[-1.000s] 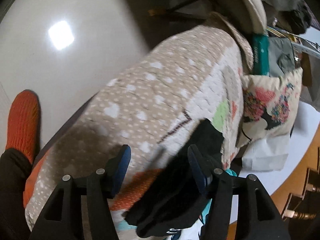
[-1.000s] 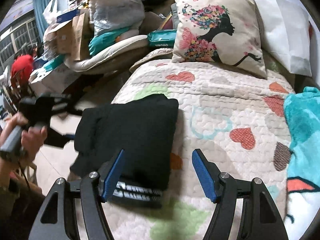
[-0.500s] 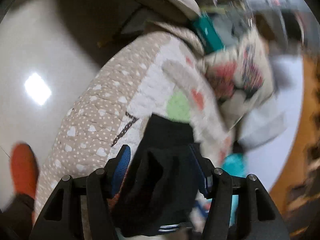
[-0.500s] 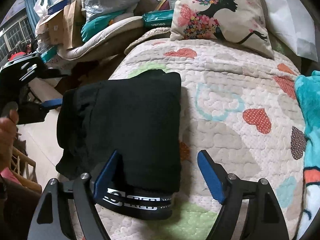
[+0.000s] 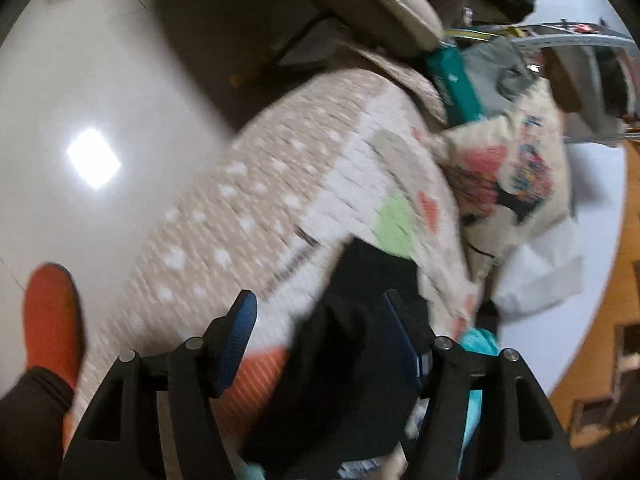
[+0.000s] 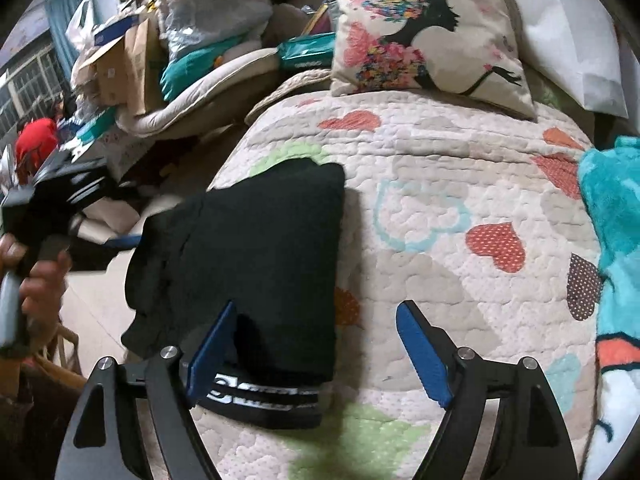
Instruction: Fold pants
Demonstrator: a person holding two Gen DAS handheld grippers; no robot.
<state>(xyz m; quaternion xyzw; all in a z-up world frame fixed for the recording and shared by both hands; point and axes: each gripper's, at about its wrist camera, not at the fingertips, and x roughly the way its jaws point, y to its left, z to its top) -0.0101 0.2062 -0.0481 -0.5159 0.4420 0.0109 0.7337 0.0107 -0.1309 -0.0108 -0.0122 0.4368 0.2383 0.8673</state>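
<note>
The black pants (image 6: pixel 260 248) lie folded on a heart-patterned quilt (image 6: pixel 440 160), their white-lettered waistband (image 6: pixel 264 396) at the near end. My right gripper (image 6: pixel 316 350) hovers open over that end. Its left finger is above the cloth and its right finger above bare quilt. In the blurred left wrist view the pants (image 5: pixel 352 360) reach under my left gripper (image 5: pixel 320 332). Its jaws are opening; dark cloth shows beside the right pad, with a clear gap to the left pad. A hand (image 6: pixel 40 280) holds that gripper by the pants' left edge.
A floral pillow (image 6: pixel 424 28) and a white pillow (image 6: pixel 568 32) lean at the bed's far end. A teal blanket (image 6: pixel 612 240) lies on the right. Boxes and bags (image 6: pixel 192 40) pile up left of the bed. An orange-socked foot (image 5: pixel 52 312) stands on the glossy floor.
My left gripper rose and rolled, and its jaws widened off the bunched cloth. My right gripper opened wider and sank closer to the waistband end.
</note>
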